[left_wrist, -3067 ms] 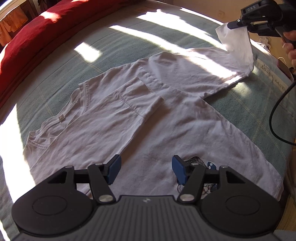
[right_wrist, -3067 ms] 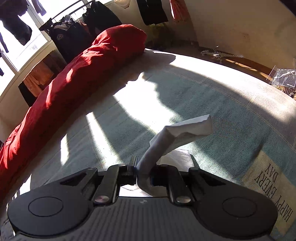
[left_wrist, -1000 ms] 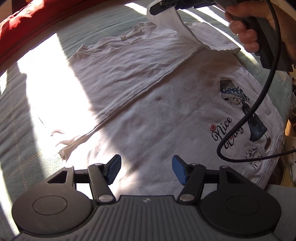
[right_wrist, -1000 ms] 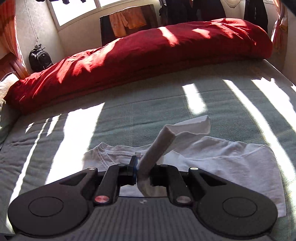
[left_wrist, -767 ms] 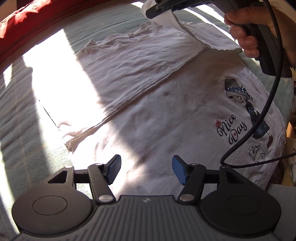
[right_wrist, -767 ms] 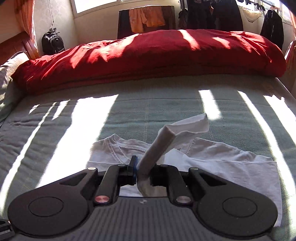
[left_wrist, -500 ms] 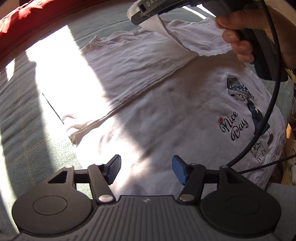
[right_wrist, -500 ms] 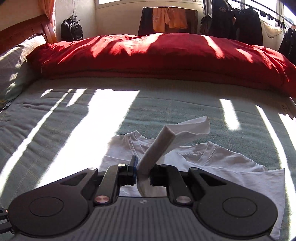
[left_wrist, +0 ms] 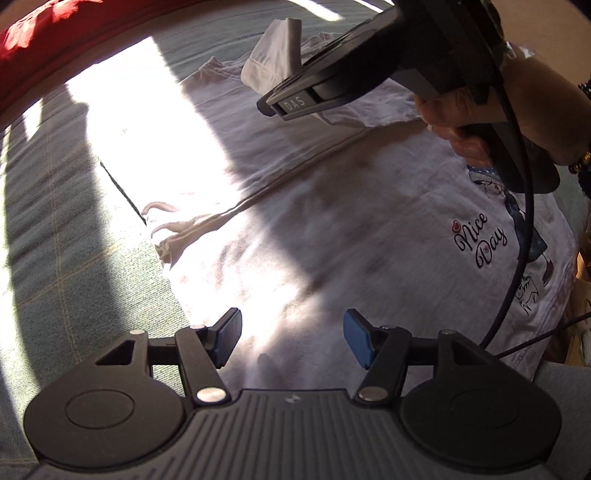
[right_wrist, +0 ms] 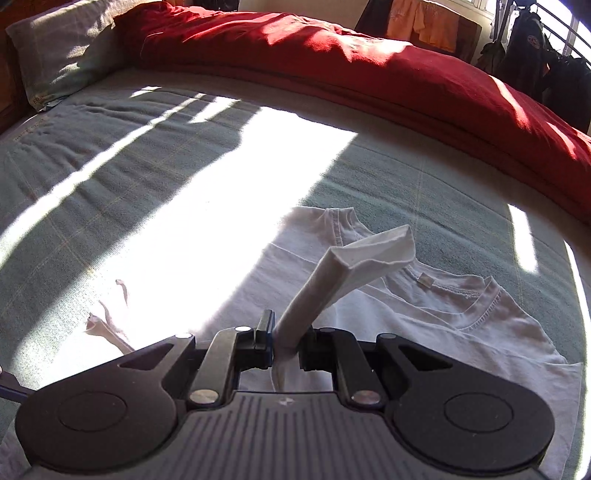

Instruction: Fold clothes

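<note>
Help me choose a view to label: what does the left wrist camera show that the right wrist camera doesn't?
Only the left wrist view shows the open left gripper, the "Nice Day" print and the person's hand. Only the right wrist view shows the pillow and the hanging clothes. Both show the white T-shirt, the sleeve clamped in the right gripper, and the red duvet.

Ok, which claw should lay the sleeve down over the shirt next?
Right. The right claw is already shut on the sleeve, held above the shirt. The left claw is open and empty near the hem.
</note>
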Tool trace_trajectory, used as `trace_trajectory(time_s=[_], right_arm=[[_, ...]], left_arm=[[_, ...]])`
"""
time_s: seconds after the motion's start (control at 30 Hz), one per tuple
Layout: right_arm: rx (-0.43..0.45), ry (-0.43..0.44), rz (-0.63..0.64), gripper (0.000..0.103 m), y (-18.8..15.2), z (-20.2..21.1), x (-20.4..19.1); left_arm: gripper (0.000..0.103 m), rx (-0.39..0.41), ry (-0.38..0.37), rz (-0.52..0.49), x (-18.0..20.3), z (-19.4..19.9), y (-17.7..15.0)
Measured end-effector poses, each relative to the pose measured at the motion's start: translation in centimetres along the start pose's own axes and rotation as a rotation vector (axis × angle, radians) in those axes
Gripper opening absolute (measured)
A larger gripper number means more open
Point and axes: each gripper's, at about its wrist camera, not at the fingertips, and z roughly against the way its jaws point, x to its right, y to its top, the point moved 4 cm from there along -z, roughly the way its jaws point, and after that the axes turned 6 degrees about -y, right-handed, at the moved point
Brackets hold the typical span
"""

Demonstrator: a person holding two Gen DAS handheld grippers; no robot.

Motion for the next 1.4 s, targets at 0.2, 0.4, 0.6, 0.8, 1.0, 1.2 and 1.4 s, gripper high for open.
trace_trajectory(time_s=[0.2, 0.4, 0.6, 0.8, 1.0, 1.2, 1.4], right_arm=[[-0.005, -0.026, 0.043, 0.014, 0.0, -0.8, -0.9], [-0.013, -0.048, 0.088, 0.015, -0.1, -1.5, -1.8], [-0.018, -0.031, 0.133, 0.032, -0.3, -1.6, -2.8], [-0.005, 0.062, 0.096, 0.043, -0.1, -0.2, -2.7], [0.006, 0.098, 0.036, 0.045, -0.2, 1.6, -0.4], [0.010, 0.096, -0.032, 0.045, -2.0, 4.2, 4.6], [0.014, -0.031, -0.136, 0.029, -5.0, 6.7, 12.3]], left_arm=[[0.062, -0.002, 0.002, 0.011, -0.2, -0.1, -0.4], [0.062, -0.007, 0.004, 0.021, -0.3, -0.2, -0.7], [0.062, -0.013, 0.006, 0.024, -0.2, -0.3, -0.8], [0.062, -0.019, 0.011, 0.016, 0.1, -0.2, -0.8], [0.062, -0.037, 0.026, -0.010, 0.6, 0.1, -0.6], [0.062, -0.073, 0.039, -0.046, 1.6, 0.1, -0.1], [0.062, -0.072, 0.062, -0.057, 2.9, 0.2, 1.7]])
